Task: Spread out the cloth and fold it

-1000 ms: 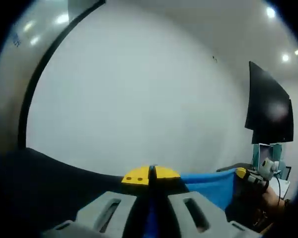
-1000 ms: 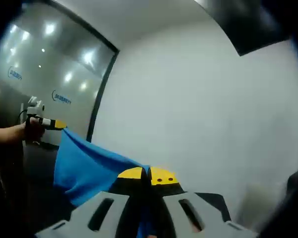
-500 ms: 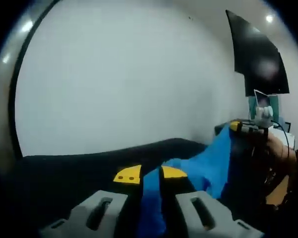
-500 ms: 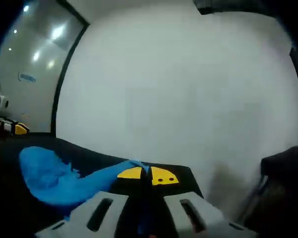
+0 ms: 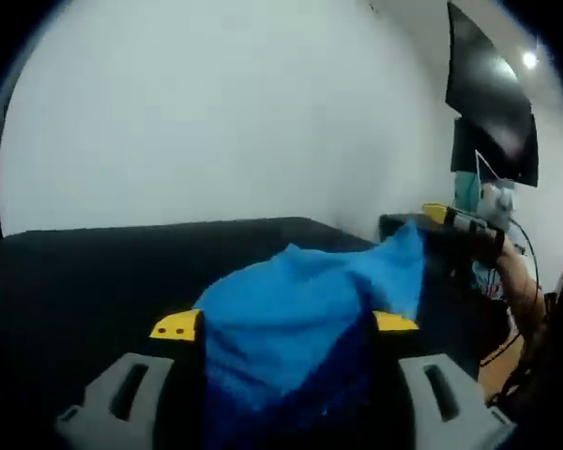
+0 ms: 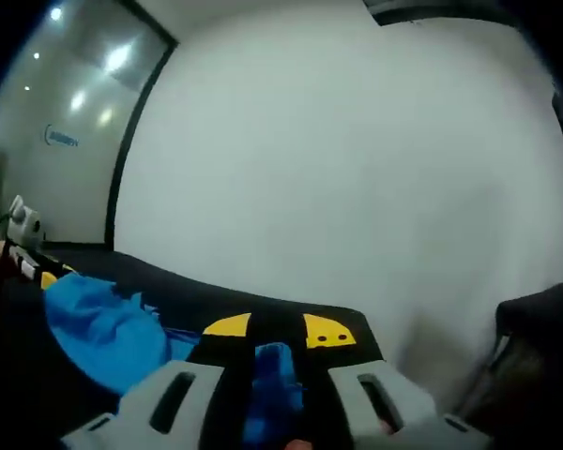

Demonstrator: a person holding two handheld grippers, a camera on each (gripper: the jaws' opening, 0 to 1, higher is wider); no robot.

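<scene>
Holding state, left gripper (image 5: 286, 326): we saw its jaws standing wide apart, with the blue cloth (image 5: 300, 314) heaped loosely between them, not pinched.
Right gripper (image 6: 278, 331): its jaws stood parted by a narrower gap, a strip of cloth (image 6: 272, 375) lying in that gap; we could not tell whether anything still gripped it.
Cloth position: it lay bunched on the dark table (image 5: 84, 272), a rumpled mound near the left gripper trailing right toward the other gripper.
Far scene: a plain white wall (image 5: 216, 112) stood beyond the table, a dark screen (image 5: 493, 108) at far right.
Progress: we judged the cloth laid down but not yet flat; smoothing it out and every fold remained.
</scene>
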